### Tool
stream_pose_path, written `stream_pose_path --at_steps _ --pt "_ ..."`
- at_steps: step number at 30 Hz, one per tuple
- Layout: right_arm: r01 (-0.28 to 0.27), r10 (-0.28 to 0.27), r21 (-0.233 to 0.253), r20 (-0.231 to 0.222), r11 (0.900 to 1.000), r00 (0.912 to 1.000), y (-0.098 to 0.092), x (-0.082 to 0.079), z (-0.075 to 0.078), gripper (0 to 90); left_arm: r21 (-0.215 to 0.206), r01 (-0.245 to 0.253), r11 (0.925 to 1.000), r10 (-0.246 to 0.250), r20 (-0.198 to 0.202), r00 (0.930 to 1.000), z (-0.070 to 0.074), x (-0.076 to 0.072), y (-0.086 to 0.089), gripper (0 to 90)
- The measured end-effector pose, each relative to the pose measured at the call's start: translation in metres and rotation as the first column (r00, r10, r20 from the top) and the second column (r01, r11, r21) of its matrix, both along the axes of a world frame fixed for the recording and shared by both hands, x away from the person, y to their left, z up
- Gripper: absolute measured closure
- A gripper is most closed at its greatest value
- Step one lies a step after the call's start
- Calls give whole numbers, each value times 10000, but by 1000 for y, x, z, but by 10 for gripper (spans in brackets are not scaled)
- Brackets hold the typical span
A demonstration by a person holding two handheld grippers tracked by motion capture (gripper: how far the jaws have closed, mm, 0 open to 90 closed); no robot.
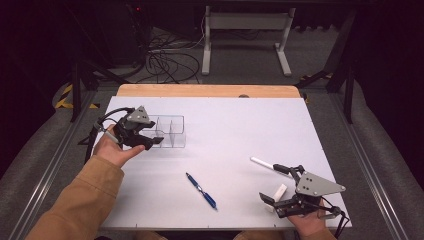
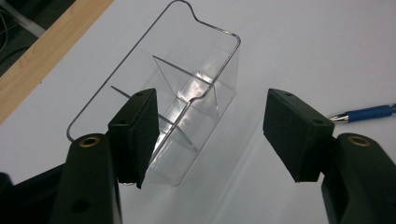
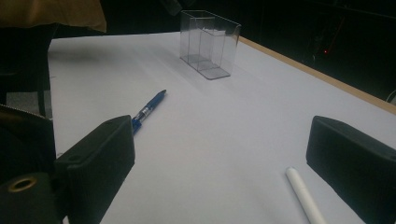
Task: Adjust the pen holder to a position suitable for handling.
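A clear plastic organiser box (image 1: 169, 131) with inner dividers stands at the table's left. My left gripper (image 1: 149, 134) is open at its near end. In the left gripper view the box (image 2: 187, 79) reaches between the jaws of that gripper (image 2: 212, 112), the left pad (image 2: 137, 133) overlapping its near corner; I cannot tell if they touch. A blue pen (image 1: 201, 190) lies in the front middle. My right gripper (image 1: 272, 182) is open at the front right, holding nothing. A white pen (image 1: 266, 164) lies by its far jaw, seen again as the white pen (image 3: 303, 193) beside the right pad.
A small white piece (image 1: 280, 192) lies on the table under the right gripper. The right gripper view looks across the white table (image 3: 243, 116) at the blue pen (image 3: 149, 109) and the clear box (image 3: 210, 42). A wooden strip (image 1: 207, 90) edges the far side.
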State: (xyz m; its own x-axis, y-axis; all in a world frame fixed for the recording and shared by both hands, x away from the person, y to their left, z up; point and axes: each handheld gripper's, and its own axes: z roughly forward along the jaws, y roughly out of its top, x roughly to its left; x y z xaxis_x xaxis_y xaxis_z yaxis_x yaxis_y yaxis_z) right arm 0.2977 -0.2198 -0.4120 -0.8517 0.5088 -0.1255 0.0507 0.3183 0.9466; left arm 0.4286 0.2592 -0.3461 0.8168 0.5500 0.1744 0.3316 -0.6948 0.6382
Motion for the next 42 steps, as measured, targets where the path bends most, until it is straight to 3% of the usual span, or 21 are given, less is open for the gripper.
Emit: stream_pose_path --at_steps 5,9,18,27,33,35,42 --pt "-33 33 23 -3 10000 10000 0 0 0 82 -18 26 10000 -26 -64 10000 0 5 0 375" --pt "-61 61 6 -40 10000 10000 1 1 0 82 301 15 9995 -11 -115 9999 0 11 2 381" --pt "-90 90 -18 -18 10000 10000 1 0 0 82 438 8 9990 1 -208 9998 1 17 4 383" --pt "-118 118 -3 -48 9999 9999 1 1 -1 82 887 121 9960 -99 -257 9996 -1 21 1 396" --pt "-142 142 -5 -85 9999 9999 1 1 -1 82 1225 82 9924 -20 -506 9987 -6 26 1 431" --pt "-146 146 -18 -77 9999 9999 1 1 -1 82 1411 167 9899 -80 -620 9980 -8 28 1 481" --pt "-145 145 -21 -73 9999 9999 1 1 -2 82 1765 214 9841 -92 -695 9975 -15 32 -1 536"
